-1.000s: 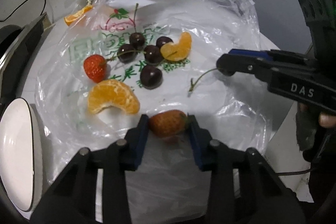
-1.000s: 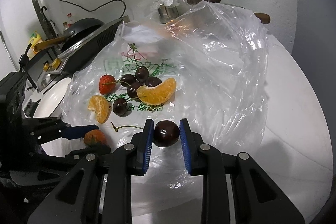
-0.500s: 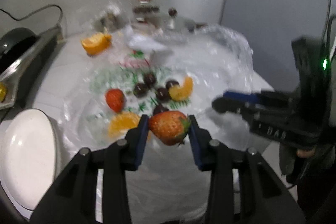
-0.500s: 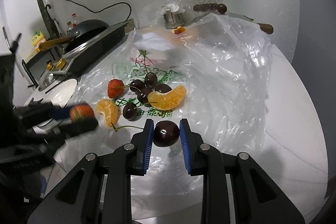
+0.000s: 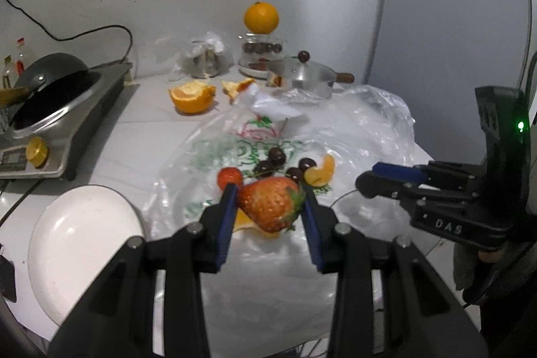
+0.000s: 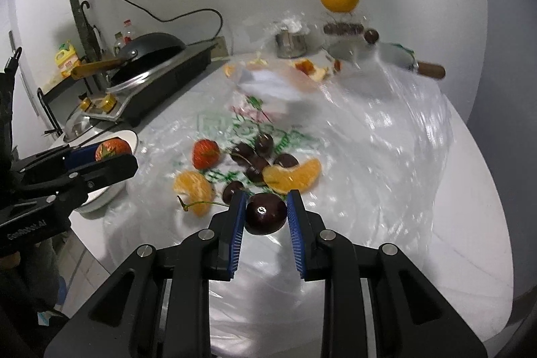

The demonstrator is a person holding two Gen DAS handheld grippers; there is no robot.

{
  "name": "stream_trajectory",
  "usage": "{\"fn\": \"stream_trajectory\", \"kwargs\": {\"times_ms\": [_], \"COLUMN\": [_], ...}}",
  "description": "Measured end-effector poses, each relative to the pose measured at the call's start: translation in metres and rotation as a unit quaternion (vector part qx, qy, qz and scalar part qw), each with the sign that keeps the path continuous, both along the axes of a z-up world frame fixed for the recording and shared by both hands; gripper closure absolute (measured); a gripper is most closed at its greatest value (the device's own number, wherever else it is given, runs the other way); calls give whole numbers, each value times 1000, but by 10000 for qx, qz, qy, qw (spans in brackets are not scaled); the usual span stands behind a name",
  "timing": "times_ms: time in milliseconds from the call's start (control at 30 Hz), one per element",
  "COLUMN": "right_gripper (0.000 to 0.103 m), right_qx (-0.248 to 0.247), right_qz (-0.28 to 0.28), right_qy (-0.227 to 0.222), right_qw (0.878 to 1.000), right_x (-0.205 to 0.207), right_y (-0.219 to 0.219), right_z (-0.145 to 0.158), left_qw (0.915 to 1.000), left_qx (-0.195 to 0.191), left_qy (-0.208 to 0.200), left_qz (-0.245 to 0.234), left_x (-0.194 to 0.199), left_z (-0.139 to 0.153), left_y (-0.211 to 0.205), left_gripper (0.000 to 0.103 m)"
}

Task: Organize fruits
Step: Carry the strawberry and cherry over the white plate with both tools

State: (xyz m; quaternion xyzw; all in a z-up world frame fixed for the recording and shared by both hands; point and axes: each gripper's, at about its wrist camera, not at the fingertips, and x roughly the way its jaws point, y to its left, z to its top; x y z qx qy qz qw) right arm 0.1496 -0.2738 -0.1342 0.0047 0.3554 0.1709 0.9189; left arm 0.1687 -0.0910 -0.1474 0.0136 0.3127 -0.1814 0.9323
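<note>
My left gripper (image 5: pixel 268 203) is shut on a red strawberry (image 5: pixel 266 207), held in the air above the clear plastic bag (image 5: pixel 365 130). My right gripper (image 6: pixel 265 213) is shut on a dark cherry (image 6: pixel 265 214), also lifted off the bag. On the bag lie a second strawberry (image 6: pixel 205 153), several dark cherries (image 6: pixel 258 153) and two orange segments (image 6: pixel 292 175) (image 6: pixel 194 188). A loose cherry stem (image 6: pixel 196 204) lies by the nearer segment. In the right wrist view the left gripper (image 6: pixel 110 153) hangs at the left, over the white plate (image 6: pixel 129 136).
A white plate (image 5: pixel 84 244) sits left of the bag, near the table's front edge. Behind it stands an induction cooker with a black pan (image 5: pixel 50 89). At the back are orange peels (image 5: pixel 191 94), a whole orange (image 5: pixel 261 17) on a jar, and a metal lidded pot (image 5: pixel 308 78).
Both grippers have risen off the bag with their fruit. The left one carried the strawberry up and to the left, toward the white plate; more of the back wall and cooker shows.
</note>
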Motion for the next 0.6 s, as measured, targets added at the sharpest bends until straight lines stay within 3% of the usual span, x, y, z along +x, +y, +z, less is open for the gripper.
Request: {"fn": "stream_trajectory", "kwargs": {"times_ms": [600], "right_gripper": [76], "right_qx": [-73], "right_qz": [518], "right_qy": [-318], "right_qw": [9981], "right_x": [0], "right_y": [71], "right_z": [33], "left_qw": [9988], "left_qx": [-87], "left_qy": [-56], "left_qz": [477], "left_x": [-15], "left_z": [7], "left_y": [73], "left_gripper": [65]}}
